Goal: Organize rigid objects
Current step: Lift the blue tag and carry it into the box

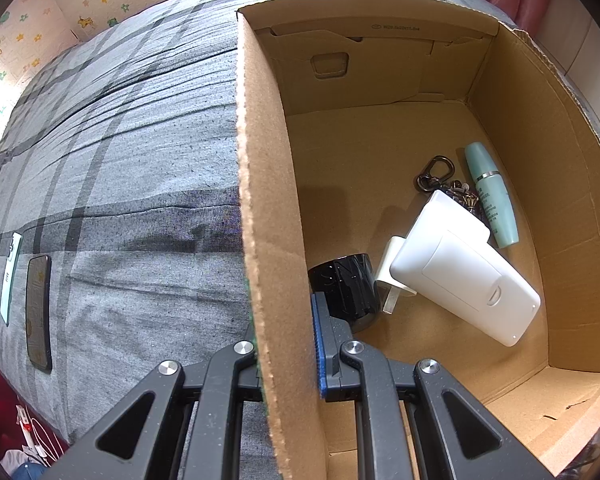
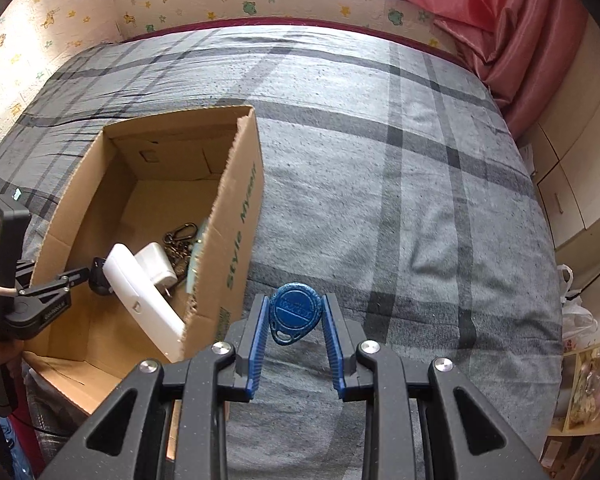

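My left gripper (image 1: pixel 286 320) is shut on the left wall of the open cardboard box (image 1: pixel 260 184), one blue pad inside and the other finger hidden outside. On the box floor lie a black round container (image 1: pixel 350 286), a white plug adapter (image 1: pixel 392 270), a flat white case (image 1: pixel 466 280), a teal tube (image 1: pixel 492 196) and a keyring with a carabiner (image 1: pixel 436 174). My right gripper (image 2: pixel 295 314) hangs above the bed to the right of the box (image 2: pixel 240 208), shut on a blue teardrop key fob (image 2: pixel 294 312).
The box stands on a grey plaid bedspread (image 2: pixel 400 184). Two phones, one pale (image 1: pixel 10 276) and one dark (image 1: pixel 39 312), lie on the bed left of the box. A pink curtain (image 2: pixel 500 28) and cupboards (image 2: pixel 576 184) line the right side.
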